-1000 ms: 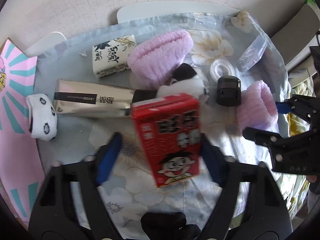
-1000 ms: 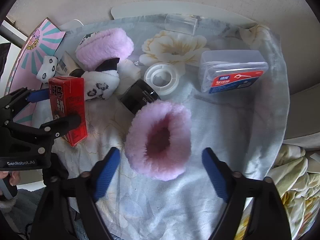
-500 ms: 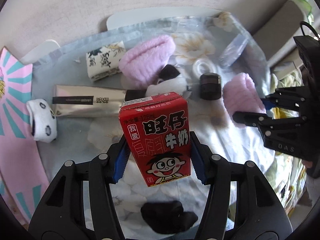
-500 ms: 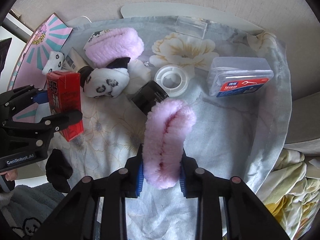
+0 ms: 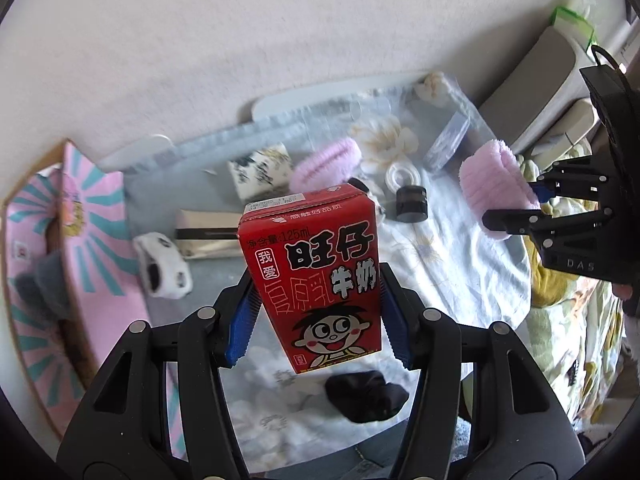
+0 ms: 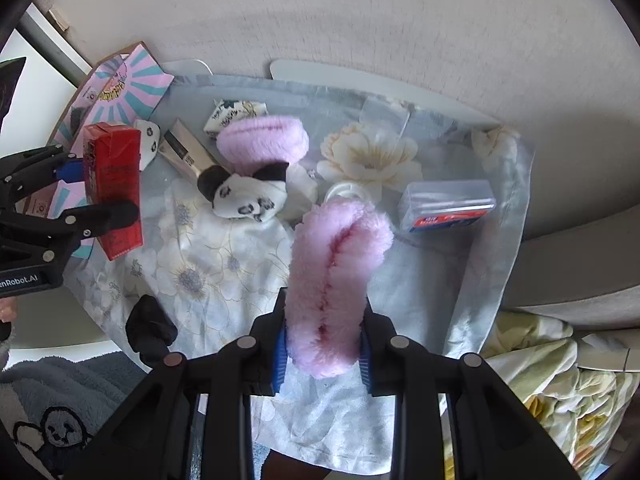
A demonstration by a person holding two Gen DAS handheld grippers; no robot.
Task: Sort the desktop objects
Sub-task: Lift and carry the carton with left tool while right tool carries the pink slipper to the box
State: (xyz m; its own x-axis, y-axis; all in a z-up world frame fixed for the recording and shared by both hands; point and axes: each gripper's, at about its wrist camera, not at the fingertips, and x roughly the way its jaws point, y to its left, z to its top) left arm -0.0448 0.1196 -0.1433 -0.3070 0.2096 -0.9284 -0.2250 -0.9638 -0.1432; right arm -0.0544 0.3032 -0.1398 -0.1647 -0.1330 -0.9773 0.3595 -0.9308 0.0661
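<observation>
Looking across the two pairs of pictures, one big change is seen: both things have been lifted off the flowered cloth (image 6: 224, 264), where a second ago they were still down on it. The red milk box (image 5: 316, 276) is now held up in the air, squeezed on its two sides by the blue pads of the left gripper (image 5: 316, 304), and the cloth is seen far below it. A second ago those pads stood wide apart from the box. The fluffy pink cuff (image 6: 336, 276) is pinched flat and folded between the pads of the right gripper (image 6: 323, 350), which were wide open around it a second ago; the cuff now sticks up past the fingertips. So two things have been picked at once, and it is judged that each must next be carried to its own place. Left on the cloth beyond the grippers are a second pink cuff (image 6: 262, 138), a panda sock (image 6: 250, 196) and a small black lump (image 6: 150, 326).
</observation>
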